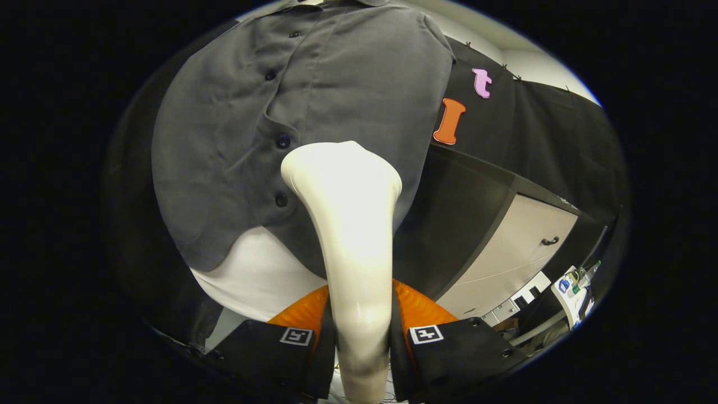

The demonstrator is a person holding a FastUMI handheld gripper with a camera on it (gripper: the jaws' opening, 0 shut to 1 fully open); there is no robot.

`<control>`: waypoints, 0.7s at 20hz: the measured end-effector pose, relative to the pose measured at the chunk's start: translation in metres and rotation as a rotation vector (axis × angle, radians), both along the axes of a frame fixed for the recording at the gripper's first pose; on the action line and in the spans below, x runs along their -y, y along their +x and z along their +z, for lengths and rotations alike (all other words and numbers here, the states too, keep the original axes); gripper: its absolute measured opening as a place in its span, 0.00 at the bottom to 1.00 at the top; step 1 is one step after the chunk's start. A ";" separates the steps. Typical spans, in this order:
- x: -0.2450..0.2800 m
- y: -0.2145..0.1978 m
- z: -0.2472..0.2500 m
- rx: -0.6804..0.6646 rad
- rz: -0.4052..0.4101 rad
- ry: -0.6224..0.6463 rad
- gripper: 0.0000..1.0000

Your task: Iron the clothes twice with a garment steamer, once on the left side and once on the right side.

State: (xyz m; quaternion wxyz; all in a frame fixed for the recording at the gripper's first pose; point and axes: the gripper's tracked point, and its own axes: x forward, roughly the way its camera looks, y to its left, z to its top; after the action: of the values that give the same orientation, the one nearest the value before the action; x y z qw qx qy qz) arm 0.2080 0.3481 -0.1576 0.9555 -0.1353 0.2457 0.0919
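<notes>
Two fingers of the gripper (362, 336) were clamped on the neck of the garment steamer (348, 224), one on each side, so the tool rode as a straight extension of the gripper. That grip made sense: held low on the handle, the wide head was free to meet the cloth and could be steered by tilting the gripper alone.

The head of the steamer stood against the lower front of the grey shirt (314, 101), just to the right of the button placket (282, 142) and near the hem. Whether the head truly touched the fabric or hovered just off it could not be told from this angle, since the head's own back hid its face. Judging by that position, a pass on the side of the shirt right of the placket was in hand.

Below the steamer head, a white form (252, 275) showed under the shirt's hem, presumably the stand carrying the garment. Well to the right of the steamer, a pale cabinet (516, 252) with a dark handle stood beyond the shirt, with cluttered small items lower down beside it. Nothing lay between the steamer and the shirt; the buttons were the nearest snag for a sideways stroke.
</notes>
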 end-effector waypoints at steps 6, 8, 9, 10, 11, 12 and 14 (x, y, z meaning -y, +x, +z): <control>-0.026 -0.001 0.103 0.162 0.040 0.095 0.49; -0.039 0.000 0.136 0.216 0.067 0.124 0.48; -0.048 0.001 0.152 0.236 0.082 0.138 0.48; -0.057 0.001 0.166 0.255 0.102 0.153 0.48; -0.064 0.002 0.179 0.276 0.121 0.166 0.48; -0.068 0.003 0.187 0.301 0.138 0.177 0.48; -0.089 0.003 0.208 0.341 0.167 0.189 0.48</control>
State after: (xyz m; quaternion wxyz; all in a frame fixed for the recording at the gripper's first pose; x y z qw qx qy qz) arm 0.2106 0.4373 0.0500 0.9807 -0.0785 0.0587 0.1690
